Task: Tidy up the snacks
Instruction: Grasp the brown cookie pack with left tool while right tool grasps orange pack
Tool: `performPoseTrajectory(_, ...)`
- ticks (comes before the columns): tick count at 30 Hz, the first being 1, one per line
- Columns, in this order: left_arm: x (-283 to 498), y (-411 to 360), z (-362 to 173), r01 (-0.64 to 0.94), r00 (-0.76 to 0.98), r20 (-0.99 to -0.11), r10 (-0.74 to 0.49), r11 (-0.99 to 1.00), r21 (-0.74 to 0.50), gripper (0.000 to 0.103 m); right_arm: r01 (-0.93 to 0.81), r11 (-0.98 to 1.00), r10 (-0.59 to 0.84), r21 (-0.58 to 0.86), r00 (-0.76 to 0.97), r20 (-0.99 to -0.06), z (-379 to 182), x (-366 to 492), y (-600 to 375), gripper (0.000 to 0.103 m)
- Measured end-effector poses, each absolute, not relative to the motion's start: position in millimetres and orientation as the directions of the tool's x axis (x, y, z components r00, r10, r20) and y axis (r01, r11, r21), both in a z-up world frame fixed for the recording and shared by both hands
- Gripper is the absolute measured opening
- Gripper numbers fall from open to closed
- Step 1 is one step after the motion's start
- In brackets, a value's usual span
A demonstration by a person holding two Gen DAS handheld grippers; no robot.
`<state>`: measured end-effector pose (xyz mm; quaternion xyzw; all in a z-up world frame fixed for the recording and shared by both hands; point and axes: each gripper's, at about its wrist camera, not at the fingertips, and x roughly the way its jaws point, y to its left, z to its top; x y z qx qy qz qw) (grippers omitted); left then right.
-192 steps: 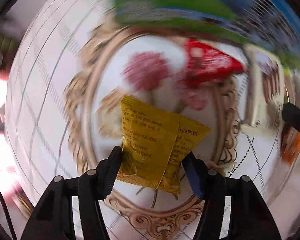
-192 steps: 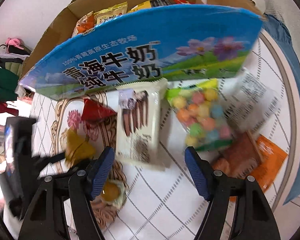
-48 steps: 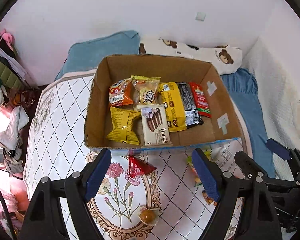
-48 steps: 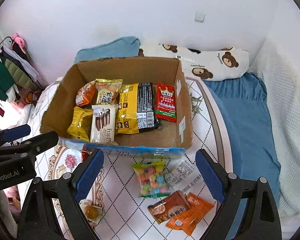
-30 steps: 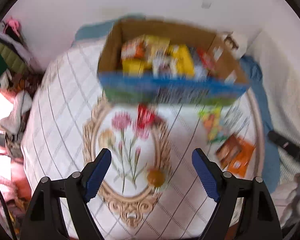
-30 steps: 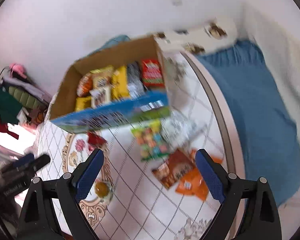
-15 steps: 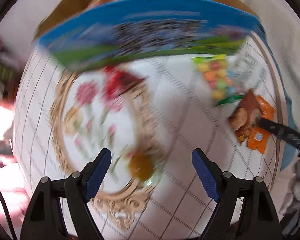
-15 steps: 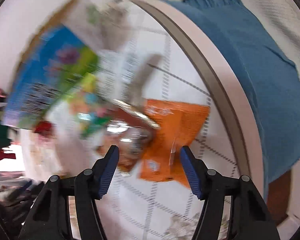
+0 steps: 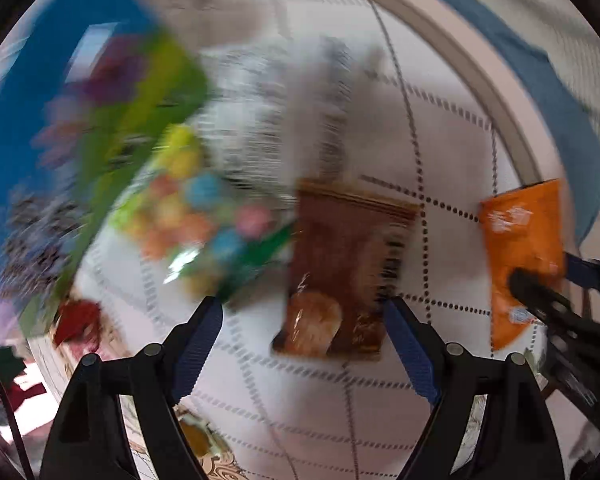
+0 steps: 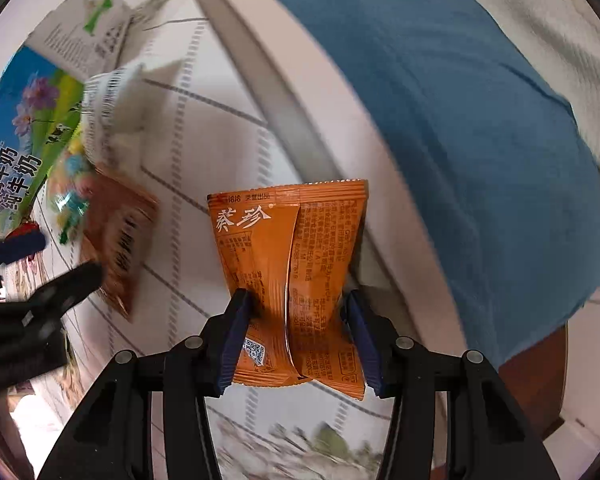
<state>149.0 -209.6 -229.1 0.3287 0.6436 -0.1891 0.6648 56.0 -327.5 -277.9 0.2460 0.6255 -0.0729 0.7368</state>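
Orange packet (image 10: 288,280) hides behind closing fingers (image 10: 236,332).

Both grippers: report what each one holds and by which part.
The right gripper is closing on the orange packet, pinching its lower half by both side edges. The left gripper holds nothing, open over the brown packet.

Each hand-held gripper (image 10: 298,336) has black plastic arms, silver screws and ribbed blue finger pads (image 9: 198,346).
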Motion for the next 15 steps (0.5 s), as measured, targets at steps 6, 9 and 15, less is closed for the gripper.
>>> performPoseTrajectory(6,147,-220,-234,0.654,0.105,-0.985,0.135,0.737,0.171,0.055,0.435,0.844,0.235,0.312,0.223,-0.946,-291,38,-334,0.053)
performPoseTrajectory(9,146,-196,-227,0.594,0.069,-0.993,0.099,0.796,0.12,0.053,0.435,0.843,0.234,0.316,0.232,-0.944,-294,42,-329,0.054)
performPoseTrajectory(15,136,-117,-212,0.408,0.007,-1.0,0.027,0.913,0.027,0.053,0.305,0.899,0.25,0.315,0.233,-0.94,-287,58,-279,0.053)
